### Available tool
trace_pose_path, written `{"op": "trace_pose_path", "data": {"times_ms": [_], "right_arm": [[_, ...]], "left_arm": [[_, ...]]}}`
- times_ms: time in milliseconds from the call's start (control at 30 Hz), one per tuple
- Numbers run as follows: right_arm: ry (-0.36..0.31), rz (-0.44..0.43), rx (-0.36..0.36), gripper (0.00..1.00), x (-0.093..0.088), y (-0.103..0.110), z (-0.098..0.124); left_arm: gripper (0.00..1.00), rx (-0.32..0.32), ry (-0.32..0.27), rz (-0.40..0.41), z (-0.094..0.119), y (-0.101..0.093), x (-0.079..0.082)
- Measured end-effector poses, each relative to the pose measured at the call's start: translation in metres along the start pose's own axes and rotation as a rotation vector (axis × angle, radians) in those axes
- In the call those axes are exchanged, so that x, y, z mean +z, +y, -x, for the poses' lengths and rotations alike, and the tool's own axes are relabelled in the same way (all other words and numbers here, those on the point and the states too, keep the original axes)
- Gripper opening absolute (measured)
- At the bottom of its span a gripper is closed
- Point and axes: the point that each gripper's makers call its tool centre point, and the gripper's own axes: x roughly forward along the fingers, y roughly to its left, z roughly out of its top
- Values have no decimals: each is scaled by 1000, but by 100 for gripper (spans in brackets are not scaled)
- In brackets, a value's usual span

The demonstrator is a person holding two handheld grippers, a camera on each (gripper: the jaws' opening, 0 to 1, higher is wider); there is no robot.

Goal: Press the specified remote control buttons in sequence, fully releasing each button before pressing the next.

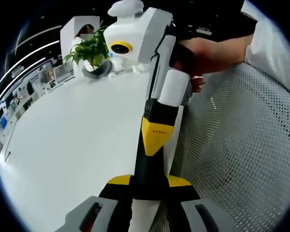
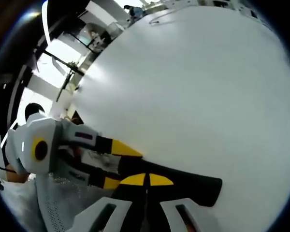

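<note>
Here, on the white bench (image 2: 193, 87), the black remote (image 2: 193, 186) is lying while you are clamping one end in the left tongs (image 1: 149, 181) and bearing down with the right tongs (image 2: 146, 180), tips pinched together. Pressing off-centre is risking it pivoting loose.

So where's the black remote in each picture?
Left gripper view: the black remote is at the bottom middle, running up the picture.
Right gripper view: it is near the bottom, stretching from the middle out to the right.
Shared landmark: the big white table it lies on.
</note>
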Motion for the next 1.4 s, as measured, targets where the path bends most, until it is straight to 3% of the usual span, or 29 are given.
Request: {"op": "trace_pose_path", "data": {"times_ms": [300, 400, 567, 667, 733, 833, 967, 1167, 1267, 1400], "right_arm": [[-9, 4, -8, 0, 0, -1, -1], [13, 74, -62, 0, -1, -1, -1], [57, 88, -105, 0, 0, 1, -3], [43, 40, -95, 0, -1, -2, -2], [-5, 4, -84, 0, -1, -2, -1], [-50, 40, -114, 0, -2, -1, 0], [-22, 47, -164, 0, 0, 0, -2], [-40, -88, -180, 0, 0, -2, -1], [-57, 3, -234, 0, 0, -2, 0], [-59, 37, -260, 0, 0, -1, -2]], "left_arm": [[25, 2, -4, 5, 0, 0, 0], [25, 2, -6, 6, 0, 0, 0], [25, 2, -5, 6, 0, 0, 0], [25, 4, -4, 8, 0, 0, 0], [25, 5, -4, 7, 0, 0, 0], [25, 3, -4, 6, 0, 0, 0], [25, 5, -4, 7, 0, 0, 0], [25, 7, -9, 13, 0, 0, 0], [25, 5, -14, 17, 0, 0, 0], [25, 6, -15, 18, 0, 0, 0]]}}
